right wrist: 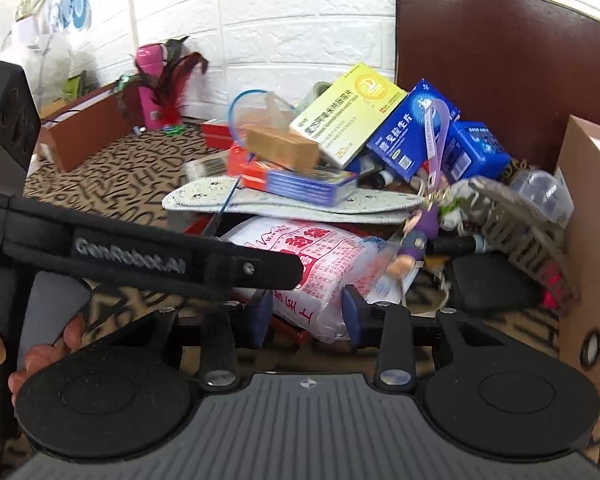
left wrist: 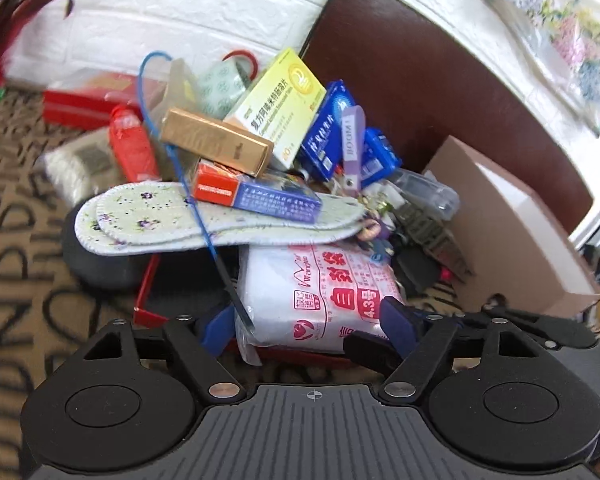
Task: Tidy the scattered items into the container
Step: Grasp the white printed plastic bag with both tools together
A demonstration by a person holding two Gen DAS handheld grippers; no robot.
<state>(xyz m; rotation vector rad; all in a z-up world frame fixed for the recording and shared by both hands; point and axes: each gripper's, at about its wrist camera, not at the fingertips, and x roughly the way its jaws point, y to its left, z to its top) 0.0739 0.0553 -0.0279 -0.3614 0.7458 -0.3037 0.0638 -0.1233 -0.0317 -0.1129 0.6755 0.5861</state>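
Plastic bag pack (right wrist: 316, 276) between right hand-held gripper (right wrist: 306, 314) pads, seemingly pinched

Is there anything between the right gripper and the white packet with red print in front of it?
Nothing visible. The right gripper already has the near end of the white packet with red print between its blue fingers, which look pressed against it. The left gripper only crosses in front of the packet's left edge.
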